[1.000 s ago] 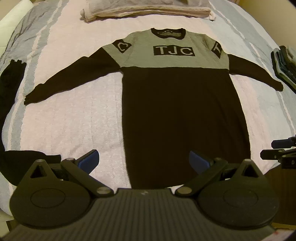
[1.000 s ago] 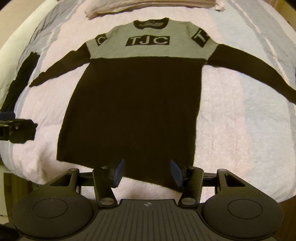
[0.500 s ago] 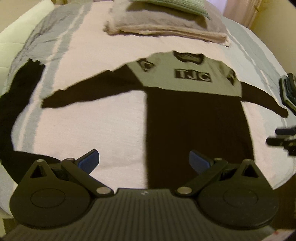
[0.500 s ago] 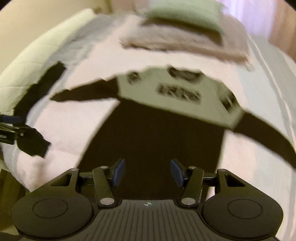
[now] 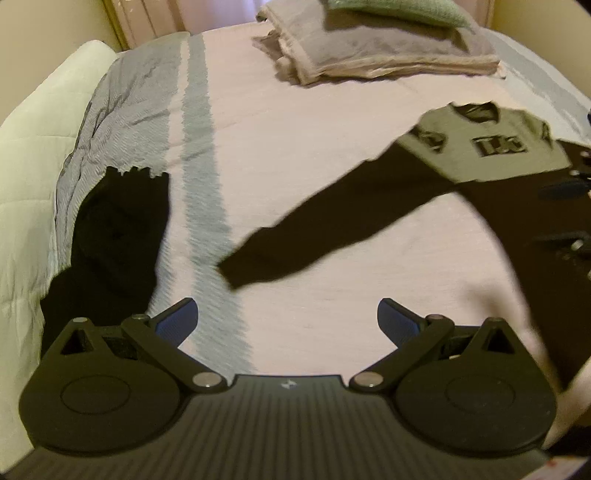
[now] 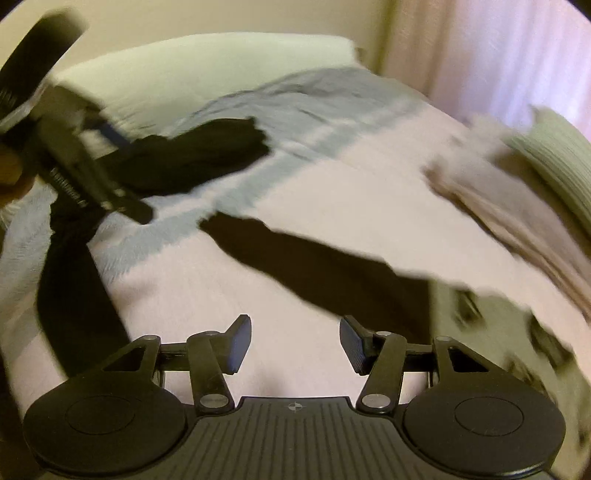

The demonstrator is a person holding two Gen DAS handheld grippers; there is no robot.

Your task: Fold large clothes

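A black sweater with a grey chest panel (image 5: 480, 147) lies flat on the bed. Its left sleeve (image 5: 332, 225) stretches out over the pink bedspread (image 5: 332, 122), and the cuff lies just beyond my left gripper (image 5: 288, 317). That gripper is open with only bedspread between its blue pads. In the right wrist view the same sleeve (image 6: 314, 266) runs across just ahead of my right gripper (image 6: 295, 336). This one is open too and holds nothing. The other gripper (image 6: 74, 158) shows blurred at the upper left. The sweater's body is mostly out of frame.
A second black garment (image 5: 118, 229) lies crumpled along the bed's left side on the grey stripe. Folded beige blankets (image 5: 369, 55) and a green cushion (image 5: 399, 11) sit at the head of the bed. A white quilt (image 5: 29, 147) borders the left edge, and a curtain (image 6: 498, 55) hangs behind.
Both grippers have swept left from the sweater's hem towards its left sleeve. The sweater's body has slid to the right of both views. The right view has also rolled. Neither gripper's jaws moved.
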